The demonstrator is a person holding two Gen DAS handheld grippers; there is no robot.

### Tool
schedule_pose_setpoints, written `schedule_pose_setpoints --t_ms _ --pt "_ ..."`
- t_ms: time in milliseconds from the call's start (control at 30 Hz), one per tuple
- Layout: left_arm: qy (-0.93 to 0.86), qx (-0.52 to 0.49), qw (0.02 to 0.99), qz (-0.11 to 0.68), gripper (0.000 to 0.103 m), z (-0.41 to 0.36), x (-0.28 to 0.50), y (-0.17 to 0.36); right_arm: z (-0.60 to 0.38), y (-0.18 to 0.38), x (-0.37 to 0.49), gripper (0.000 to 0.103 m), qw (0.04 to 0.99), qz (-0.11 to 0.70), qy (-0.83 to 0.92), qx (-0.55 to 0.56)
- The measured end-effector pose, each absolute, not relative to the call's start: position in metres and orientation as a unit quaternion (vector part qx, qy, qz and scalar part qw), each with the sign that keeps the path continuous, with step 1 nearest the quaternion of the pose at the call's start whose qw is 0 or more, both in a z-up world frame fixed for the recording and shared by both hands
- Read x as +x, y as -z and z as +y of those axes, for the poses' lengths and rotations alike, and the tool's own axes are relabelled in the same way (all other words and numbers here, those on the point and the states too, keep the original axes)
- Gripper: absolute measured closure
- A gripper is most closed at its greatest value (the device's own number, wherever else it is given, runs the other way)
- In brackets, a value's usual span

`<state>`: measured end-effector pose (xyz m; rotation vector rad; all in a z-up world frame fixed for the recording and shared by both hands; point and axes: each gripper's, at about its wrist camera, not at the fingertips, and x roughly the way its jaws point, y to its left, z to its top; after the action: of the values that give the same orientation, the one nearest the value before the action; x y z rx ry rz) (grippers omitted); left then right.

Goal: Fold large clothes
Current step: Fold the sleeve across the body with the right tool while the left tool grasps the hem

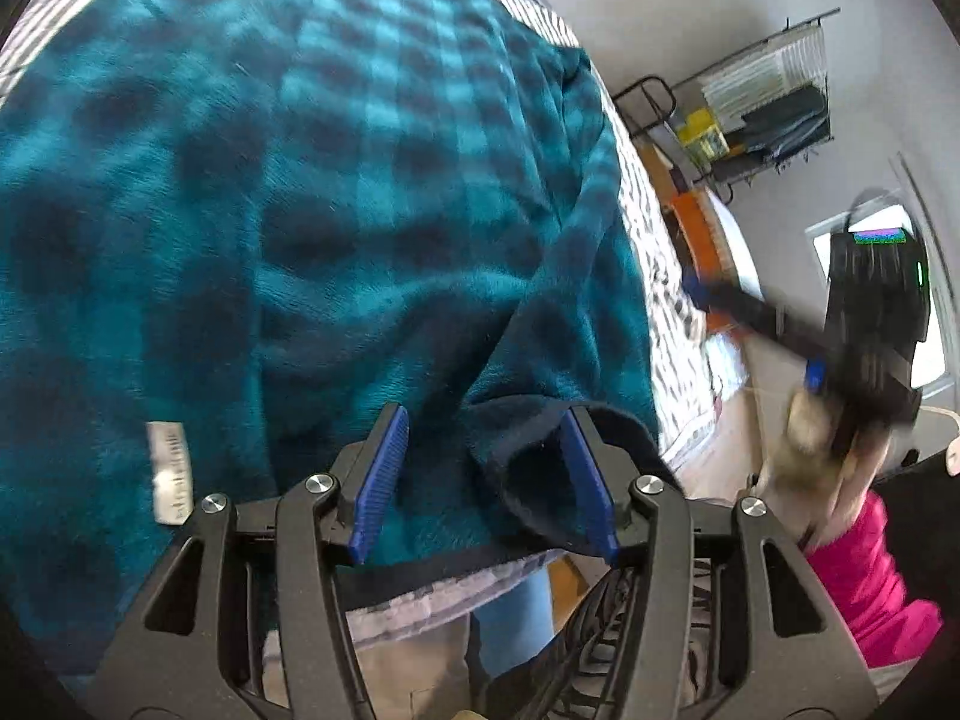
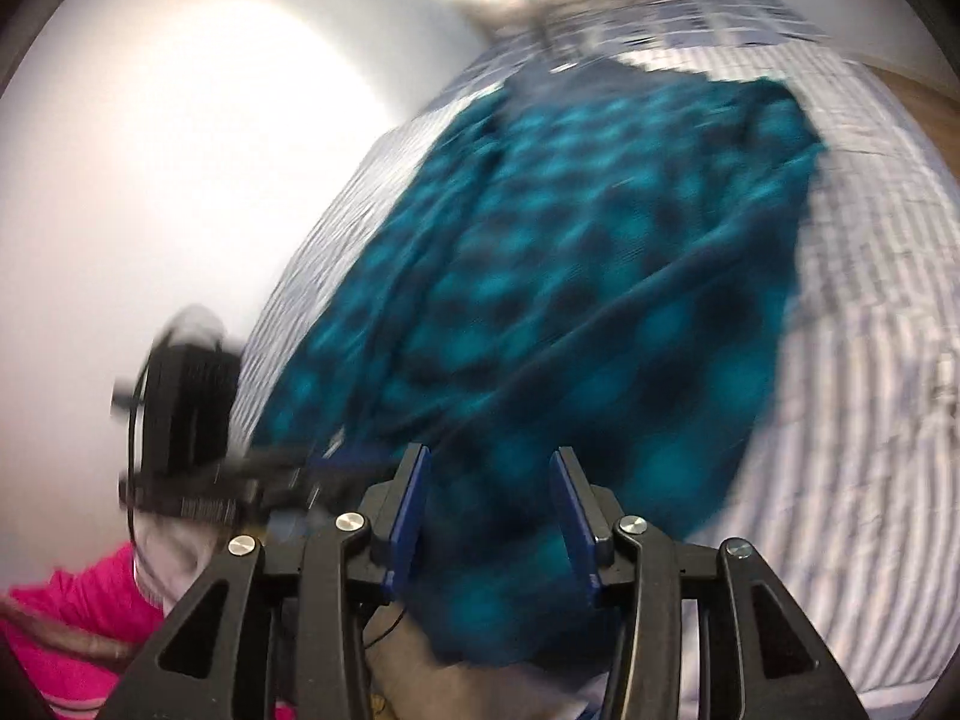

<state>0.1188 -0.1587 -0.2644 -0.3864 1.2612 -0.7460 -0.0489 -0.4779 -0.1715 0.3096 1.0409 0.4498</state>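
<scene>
A large teal and dark-blue checked fleece garment point(image 1: 312, 192) lies spread on a bed with a grey-and-white patterned cover point(image 1: 666, 252). My left gripper point(image 1: 486, 438) is open just over the garment's near dark hem, with a fold of cloth between its blue pads point(image 1: 384, 468). A white label point(image 1: 169, 471) shows on the garment to its left. My right gripper point(image 2: 489, 492) is open above the garment's near edge point(image 2: 540, 330); this view is blurred. The right gripper also shows in the left wrist view point(image 1: 870, 312), off to the right of the bed.
A black wire rack point(image 1: 762, 102) with folded items stands by the far wall. An orange object point(image 1: 699, 228) sits beside the bed. The person's pink sleeve point(image 1: 864, 570) is at lower right. The striped bed cover point(image 2: 858, 396) extends right of the garment.
</scene>
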Motion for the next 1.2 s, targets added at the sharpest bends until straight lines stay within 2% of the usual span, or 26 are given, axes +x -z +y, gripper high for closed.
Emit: schedule_pose_setpoints --t_ms 133,200,233,300,333,367,467,733,800,900,933,967,1200 --pt "0.348 -0.175 0.725 0.568 0.049 -0.166 0.119 0.269 -0.519 0.167 -0.013 0.058 0.843 0.486 -0.165 0.162" --pt "0.358 -0.177 0.722 0.565 0.057 -0.169 0.119 0.268 -0.536 0.164 0.006 0.056 0.845 0.484 -0.148 0.172" --pt "0.362 -0.173 0.720 0.567 0.066 -0.171 0.119 0.268 -0.542 0.164 0.015 0.053 0.846 0.484 -0.140 0.178" --pt "0.364 -0.162 0.723 0.564 0.078 -0.176 0.117 0.267 -0.559 0.163 0.035 0.052 0.849 0.481 -0.114 0.189" --pt "0.364 -0.157 0.725 0.563 0.087 -0.178 0.117 0.267 -0.565 0.164 0.042 0.052 0.849 0.480 -0.105 0.195" --pt "0.364 -0.154 0.726 0.562 0.090 -0.179 0.116 0.266 -0.573 0.165 0.053 0.052 0.849 0.478 -0.096 0.205" --pt "0.365 -0.150 0.731 0.556 0.094 -0.180 0.114 0.263 -0.586 0.171 0.078 0.052 0.850 0.477 -0.074 0.213" --pt "0.371 -0.123 0.748 0.536 0.096 -0.186 0.105 0.246 -0.620 0.208 0.131 0.055 0.828 0.486 -0.020 0.279" --pt "0.375 -0.113 0.751 0.532 0.096 -0.190 0.103 0.242 -0.626 0.218 0.142 0.059 0.822 0.488 -0.010 0.293" --pt "0.377 -0.100 0.755 0.527 0.097 -0.194 0.100 0.238 -0.630 0.231 0.156 0.083 0.813 0.494 -0.012 0.309" --pt "0.378 -0.098 0.756 0.525 0.097 -0.195 0.099 0.237 -0.629 0.233 0.158 0.094 0.811 0.496 -0.015 0.310" --pt "0.379 -0.097 0.756 0.524 0.097 -0.195 0.098 0.236 -0.629 0.232 0.158 0.098 0.811 0.497 -0.013 0.309" --pt "0.393 -0.094 0.756 0.516 0.097 -0.202 0.096 0.232 -0.621 0.190 0.144 0.101 0.840 0.476 0.004 0.261"
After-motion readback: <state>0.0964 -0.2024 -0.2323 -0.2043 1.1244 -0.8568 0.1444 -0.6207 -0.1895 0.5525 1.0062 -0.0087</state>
